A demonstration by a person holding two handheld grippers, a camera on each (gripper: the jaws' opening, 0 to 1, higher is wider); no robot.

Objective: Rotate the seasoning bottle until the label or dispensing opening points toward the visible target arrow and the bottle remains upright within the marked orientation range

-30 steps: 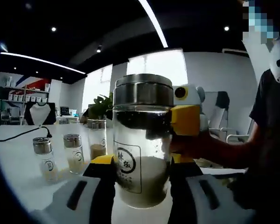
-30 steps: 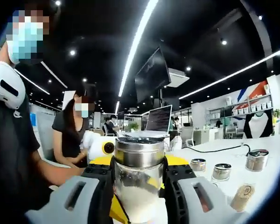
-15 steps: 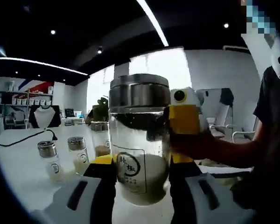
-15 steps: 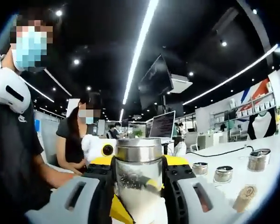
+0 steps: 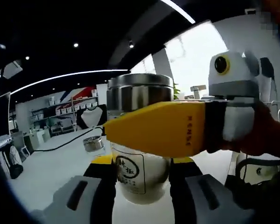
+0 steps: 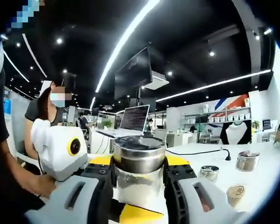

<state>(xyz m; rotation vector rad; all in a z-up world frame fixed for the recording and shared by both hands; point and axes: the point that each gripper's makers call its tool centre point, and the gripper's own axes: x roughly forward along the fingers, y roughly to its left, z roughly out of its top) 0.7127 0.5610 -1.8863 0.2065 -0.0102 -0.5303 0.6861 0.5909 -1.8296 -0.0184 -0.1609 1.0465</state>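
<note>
In the left gripper view the seasoning bottle [image 5: 139,154] stands upright between the jaws of the left gripper [image 5: 141,179], which close narrowly on its lower glass body; its printed label faces the camera; the right gripper [image 5: 177,128] reaches across in front from the right. In the right gripper view the right gripper [image 6: 139,179] clamps the same bottle [image 6: 139,170] below its steel cap; smaller jars [image 6: 246,160] stand further back on the white bench [image 6: 266,179].
</note>
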